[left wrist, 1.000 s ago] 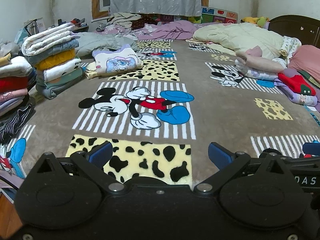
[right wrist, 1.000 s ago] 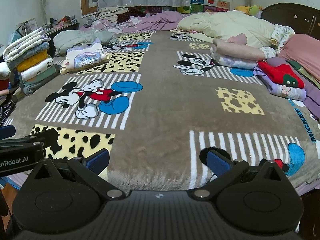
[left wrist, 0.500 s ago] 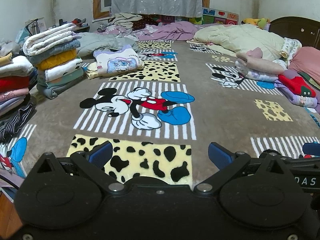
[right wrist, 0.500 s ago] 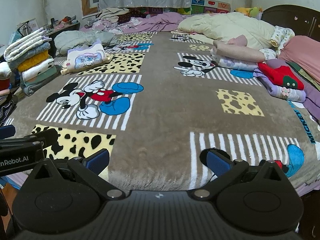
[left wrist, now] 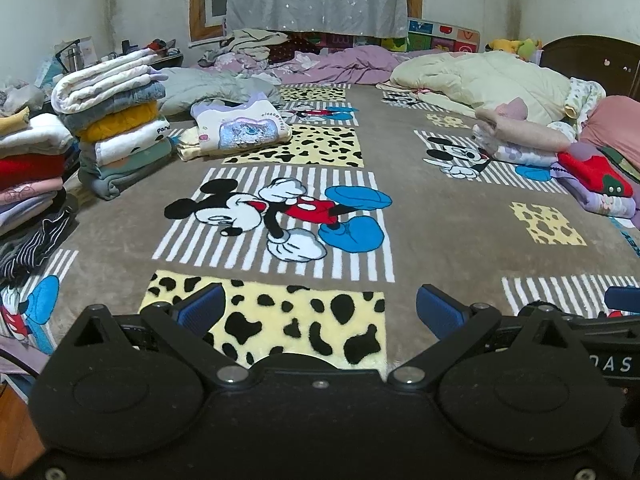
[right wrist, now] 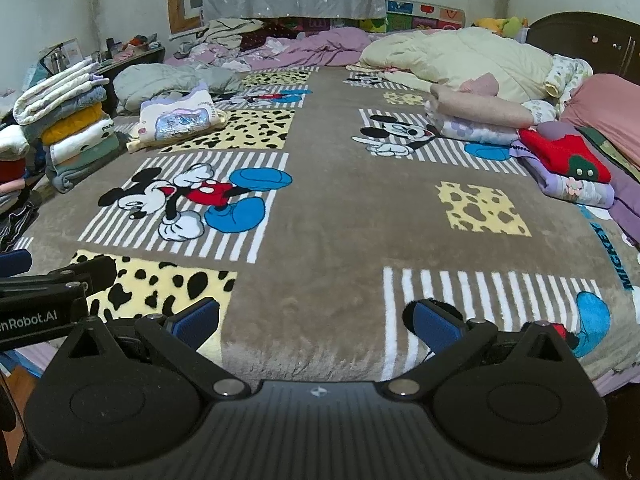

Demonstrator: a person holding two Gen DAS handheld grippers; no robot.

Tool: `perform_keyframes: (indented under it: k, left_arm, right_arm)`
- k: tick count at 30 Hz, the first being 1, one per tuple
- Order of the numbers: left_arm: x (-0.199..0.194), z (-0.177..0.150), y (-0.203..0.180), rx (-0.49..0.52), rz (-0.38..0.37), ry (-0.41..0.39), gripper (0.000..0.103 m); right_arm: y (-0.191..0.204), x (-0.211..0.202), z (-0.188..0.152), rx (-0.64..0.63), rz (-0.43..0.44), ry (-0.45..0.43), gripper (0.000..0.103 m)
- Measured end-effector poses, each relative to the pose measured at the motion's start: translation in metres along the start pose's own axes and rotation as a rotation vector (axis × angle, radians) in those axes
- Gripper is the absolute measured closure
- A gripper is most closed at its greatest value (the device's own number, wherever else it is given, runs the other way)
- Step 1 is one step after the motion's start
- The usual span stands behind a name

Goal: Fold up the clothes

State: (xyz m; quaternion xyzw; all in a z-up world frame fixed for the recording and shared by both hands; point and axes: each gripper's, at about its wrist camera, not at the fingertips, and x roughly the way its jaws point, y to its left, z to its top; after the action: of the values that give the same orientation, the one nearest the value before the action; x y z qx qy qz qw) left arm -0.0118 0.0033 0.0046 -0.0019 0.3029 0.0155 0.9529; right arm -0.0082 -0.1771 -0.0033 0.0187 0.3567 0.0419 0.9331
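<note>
A folded cream sweatshirt with a glittery print (left wrist: 236,130) (right wrist: 180,122) lies on the brown cartoon-mouse blanket (left wrist: 420,208) (right wrist: 340,208) at the back left. My left gripper (left wrist: 320,312) hovers open over the blanket's near edge, nothing between its blue pads. To its right, my right gripper (right wrist: 314,320) is open and empty too, also above the near edge. A stack of folded clothes (left wrist: 116,124) (right wrist: 68,120) stands at the left edge. Folded garments, one red (left wrist: 592,172) (right wrist: 564,156), lie at the right.
A cream quilt (left wrist: 480,80) and pink pillow (right wrist: 612,108) fill the back right. Rumpled purple bedding (left wrist: 340,66) and a grey bundle (right wrist: 172,80) lie at the far end under a curtained window. More folded piles (left wrist: 28,168) sit off the left edge.
Both views have tilted slightly, so the scene sits a little lower in frame. Both grippers remain open; nothing on the blanket has moved.
</note>
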Motion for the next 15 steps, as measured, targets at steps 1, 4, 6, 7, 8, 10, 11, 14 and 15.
perform_keyframes:
  k: [1, 4, 6, 7, 8, 10, 11, 14, 15]
  left_arm:
    - [-0.002, 0.000, 0.000, 0.001, 0.001, -0.007, 0.000]
    - [-0.008, 0.003, -0.002, 0.012, 0.012, -0.039, 0.000]
    - [-0.012, 0.005, -0.004, 0.033, -0.004, -0.059, 0.000]
    - [-0.014, 0.007, -0.005, 0.045, -0.021, -0.070, 0.000]
    - [-0.016, 0.010, -0.005, 0.046, -0.042, -0.076, 0.000]
    - [-0.019, 0.017, -0.005, 0.027, -0.076, -0.079, 0.000]
    - [-0.022, 0.022, -0.006, 0.022, -0.087, -0.092, 0.000]
    - [-0.029, 0.038, -0.008, -0.007, -0.131, -0.146, 0.000]
    - [-0.031, 0.045, -0.008, -0.027, -0.162, -0.177, 0.000]
  right_arm:
    - [0.000, -0.001, 0.000, 0.002, 0.006, -0.006, 0.000]
    - [-0.004, -0.003, 0.000, 0.020, 0.035, -0.016, 0.000]
    - [-0.008, -0.005, 0.001, 0.040, 0.054, -0.019, 0.000]
    - [-0.011, -0.008, 0.001, 0.051, 0.061, -0.031, 0.000]
    - [-0.014, -0.011, 0.002, 0.061, 0.068, -0.047, 0.000]
    - [-0.022, -0.018, 0.005, 0.082, 0.078, -0.084, 0.000]
    - [-0.026, -0.021, 0.007, 0.093, 0.083, -0.103, 0.000]
    - [-0.039, -0.032, 0.013, 0.112, 0.088, -0.165, 0.000]
    - [-0.043, -0.036, 0.015, 0.111, 0.085, -0.189, 0.000]
